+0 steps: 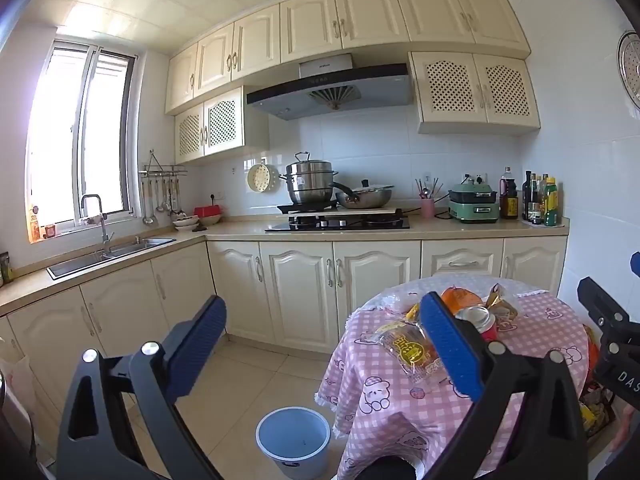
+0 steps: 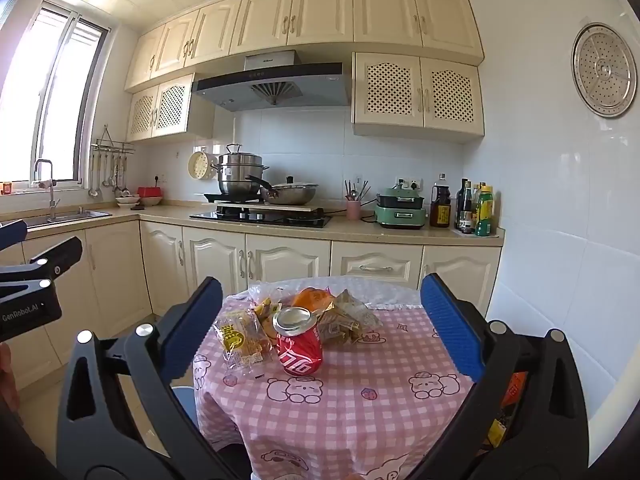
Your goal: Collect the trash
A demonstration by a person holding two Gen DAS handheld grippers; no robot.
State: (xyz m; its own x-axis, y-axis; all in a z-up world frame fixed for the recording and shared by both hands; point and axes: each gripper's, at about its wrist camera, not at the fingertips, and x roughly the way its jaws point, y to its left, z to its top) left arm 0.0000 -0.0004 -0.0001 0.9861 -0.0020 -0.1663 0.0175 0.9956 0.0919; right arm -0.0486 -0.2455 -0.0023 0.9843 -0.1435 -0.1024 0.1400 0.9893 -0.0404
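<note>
Kitchen table with pink checked cloth carries an upright red soda can, centred ahead of the spread, empty right gripper, nearer than the spread left gripper.

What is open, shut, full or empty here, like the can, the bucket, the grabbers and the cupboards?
Can: upright on the table, top intact.
Bucket: on the floor, empty.
Clear wrapper: lying flat beside the can.
Wrapper pile: crumpled behind the can.
Left gripper: open, holding nothing.
Right gripper: open, holding nothing.
Cupboards: doors shut.
Steamer pot: lid on.
</note>
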